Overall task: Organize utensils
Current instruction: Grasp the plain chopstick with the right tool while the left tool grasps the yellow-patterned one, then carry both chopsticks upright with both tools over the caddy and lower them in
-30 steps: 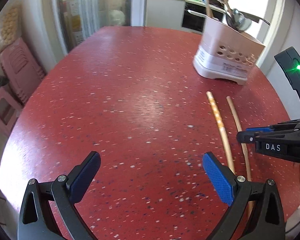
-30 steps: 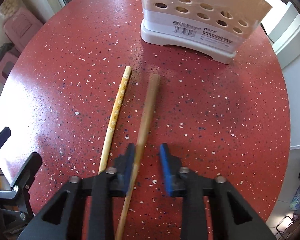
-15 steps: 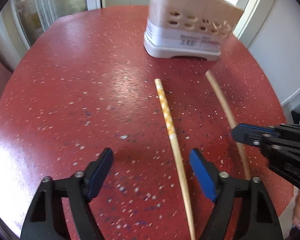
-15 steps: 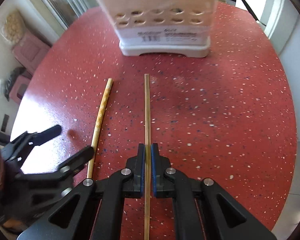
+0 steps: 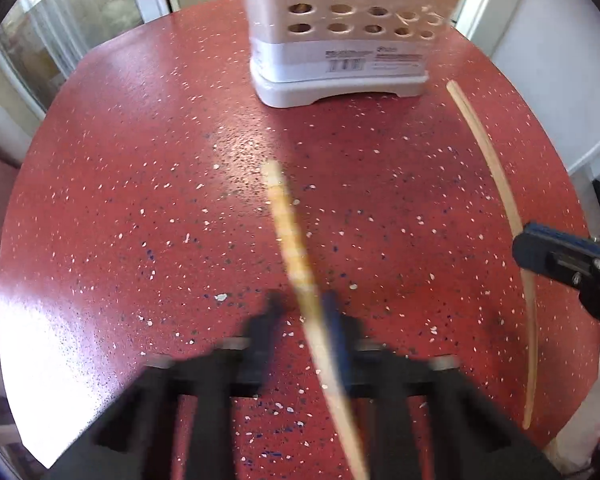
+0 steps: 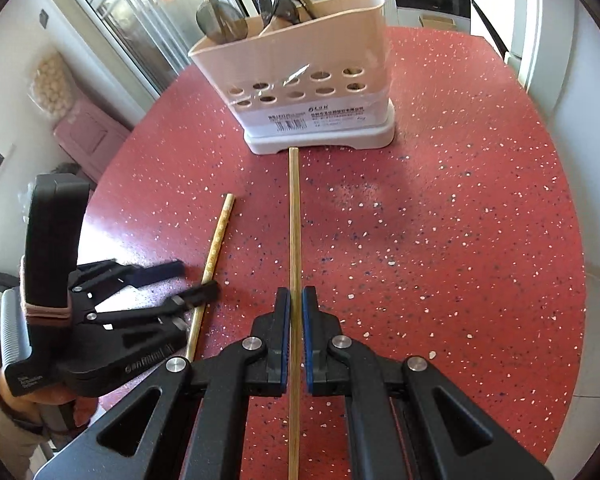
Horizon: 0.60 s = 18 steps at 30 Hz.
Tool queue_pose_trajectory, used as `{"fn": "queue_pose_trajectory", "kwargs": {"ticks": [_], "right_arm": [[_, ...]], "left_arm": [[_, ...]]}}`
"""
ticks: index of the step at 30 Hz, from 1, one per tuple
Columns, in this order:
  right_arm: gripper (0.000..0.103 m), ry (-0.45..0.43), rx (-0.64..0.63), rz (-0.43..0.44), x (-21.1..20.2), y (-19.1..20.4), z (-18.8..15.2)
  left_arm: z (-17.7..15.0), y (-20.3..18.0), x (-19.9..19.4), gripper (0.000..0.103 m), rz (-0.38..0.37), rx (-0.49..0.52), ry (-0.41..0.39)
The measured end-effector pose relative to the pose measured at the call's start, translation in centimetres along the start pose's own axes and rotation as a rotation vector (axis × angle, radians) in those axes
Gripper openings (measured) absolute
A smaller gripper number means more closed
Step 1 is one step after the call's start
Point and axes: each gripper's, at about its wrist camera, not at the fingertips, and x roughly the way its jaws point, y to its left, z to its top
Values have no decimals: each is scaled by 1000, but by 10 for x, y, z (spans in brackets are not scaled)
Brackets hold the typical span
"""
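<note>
On the red speckled table (image 5: 140, 200) lies a patterned yellow chopstick (image 5: 284, 220), running between the blurred fingers of my left gripper (image 5: 304, 312). Its jaws are closing; the stick rests against the right blue pad, and a slit of table shows on its other side. The right wrist view shows the left gripper (image 6: 188, 280) at that patterned chopstick (image 6: 220, 228). My right gripper (image 6: 296, 300) is shut on a plain wooden chopstick (image 6: 295, 220), held off the table and pointing at the utensil holder (image 6: 312, 92). From the left, the right gripper (image 5: 540, 248) and plain chopstick (image 5: 496, 176) show at the right edge.
The beige holder (image 5: 340, 60) with round holes stands at the table's far side, with spoons and ladles (image 6: 224, 20) in it. A pink stool (image 6: 88, 136) sits beyond the table's left edge. A person's hand and sleeve (image 6: 4, 408) hold the left gripper.
My left gripper slid right over the patterned chopstick and its wide jaws narrowed around it. The right gripper shut on the plain chopstick and lifted it toward the holder.
</note>
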Motion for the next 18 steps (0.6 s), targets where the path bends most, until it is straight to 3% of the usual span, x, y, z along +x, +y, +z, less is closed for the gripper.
{"fn": "queue_pose_trajectory", "kwargs": {"ticks": [5,12,18], "right_arm": [[6,-21,4,11,-4,-8,-1],[6,-74,25,32,-22,-21,-2],[6,-174,14,42,-47,-21,10]], "left_arm": [[-9,-6,-8,36,-31,12,-74],[-30,-4,-54,36,-74,-46,-294],[-21,15,-103,36,-86,-102,-465]]}}
